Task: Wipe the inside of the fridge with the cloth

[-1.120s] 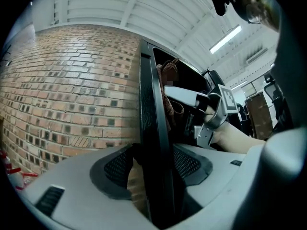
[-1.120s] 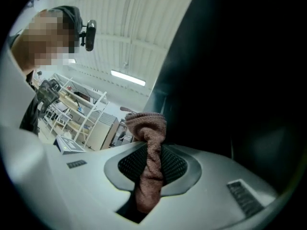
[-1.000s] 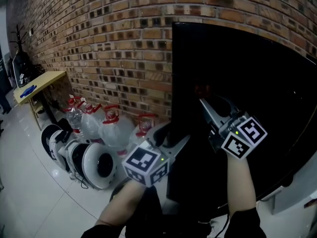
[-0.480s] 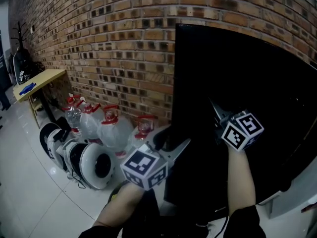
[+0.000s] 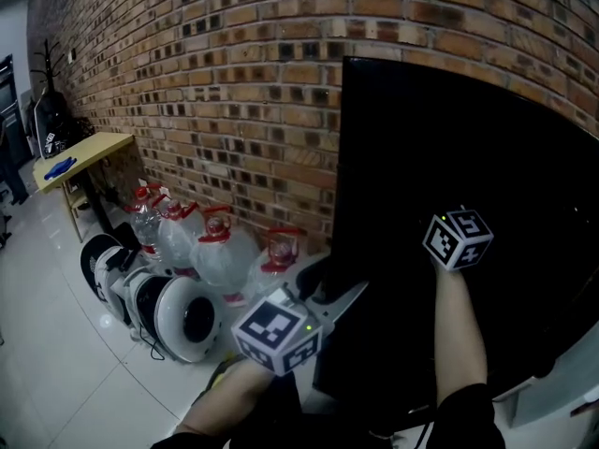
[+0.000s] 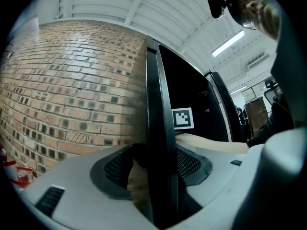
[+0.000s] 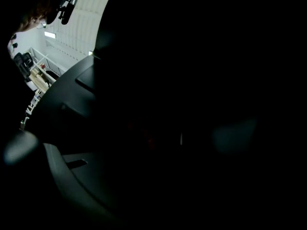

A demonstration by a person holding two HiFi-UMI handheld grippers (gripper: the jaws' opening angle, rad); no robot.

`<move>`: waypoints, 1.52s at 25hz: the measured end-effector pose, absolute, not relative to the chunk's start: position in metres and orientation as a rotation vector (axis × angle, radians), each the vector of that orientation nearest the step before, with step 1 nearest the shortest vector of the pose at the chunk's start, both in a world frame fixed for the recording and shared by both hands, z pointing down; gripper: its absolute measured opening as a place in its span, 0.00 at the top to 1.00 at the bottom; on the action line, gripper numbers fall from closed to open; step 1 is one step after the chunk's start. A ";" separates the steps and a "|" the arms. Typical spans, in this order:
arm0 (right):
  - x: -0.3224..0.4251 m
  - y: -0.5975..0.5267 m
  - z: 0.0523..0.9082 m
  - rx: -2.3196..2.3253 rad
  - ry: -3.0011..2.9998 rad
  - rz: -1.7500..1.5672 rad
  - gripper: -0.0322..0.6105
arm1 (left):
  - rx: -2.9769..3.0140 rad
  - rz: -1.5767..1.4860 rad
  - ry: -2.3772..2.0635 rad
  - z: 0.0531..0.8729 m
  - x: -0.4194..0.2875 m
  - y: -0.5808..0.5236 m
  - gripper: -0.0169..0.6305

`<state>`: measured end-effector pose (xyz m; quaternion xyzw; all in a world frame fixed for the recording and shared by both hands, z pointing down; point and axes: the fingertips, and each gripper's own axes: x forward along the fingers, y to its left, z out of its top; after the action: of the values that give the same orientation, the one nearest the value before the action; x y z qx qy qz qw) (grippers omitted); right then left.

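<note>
The black fridge door (image 5: 351, 204) stands open, edge toward me, and the dark fridge interior (image 5: 487, 176) lies to its right. My left gripper (image 5: 337, 286) straddles the door's edge low down. In the left gripper view the black door edge (image 6: 160, 128) runs between the gripper's (image 6: 160, 164) pads, which close on it. My right arm reaches into the dark interior. Only its marker cube (image 5: 459, 238) shows, and the jaws are lost in the dark. The right gripper view is almost wholly black. No cloth can be made out in any view.
A brick wall (image 5: 234, 82) runs behind and left of the fridge. Several water jugs with red caps (image 5: 220, 251) and white round housings (image 5: 178, 316) stand on the floor at its foot. A yellow table (image 5: 80, 152) is at far left.
My right gripper has moved rightward and deeper into the fridge; its fingers, seen a second ago, are now hidden in the dark. The left gripper has stayed on the door edge.
</note>
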<state>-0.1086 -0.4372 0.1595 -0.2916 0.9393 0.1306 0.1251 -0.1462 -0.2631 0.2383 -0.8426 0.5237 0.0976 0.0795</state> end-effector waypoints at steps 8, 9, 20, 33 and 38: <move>-0.111 -0.485 0.167 -0.920 2.711 0.300 0.82 | -2.528 0.306 1.565 0.239 -0.146 -0.266 0.57; -0.111 -0.489 0.168 -0.929 2.709 0.290 0.82 | -2.529 0.309 1.566 0.240 -0.146 -0.266 0.57; -0.118 -0.526 0.181 -1.042 2.721 0.238 0.82 | -2.513 0.359 1.578 0.242 -0.148 -0.268 0.57; -0.075 -0.431 0.190 -0.813 2.740 0.223 0.82 | -2.498 0.318 1.548 0.241 -0.148 -0.265 0.56; -0.071 -0.358 0.214 -0.554 2.812 0.238 0.82 | -2.481 0.350 1.464 0.236 -0.145 -0.246 0.55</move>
<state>-0.0709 -0.3581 0.2136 -0.1908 0.9692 0.0819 0.1327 -0.1448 -0.2457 0.2365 -0.8488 0.5009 0.1197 0.1197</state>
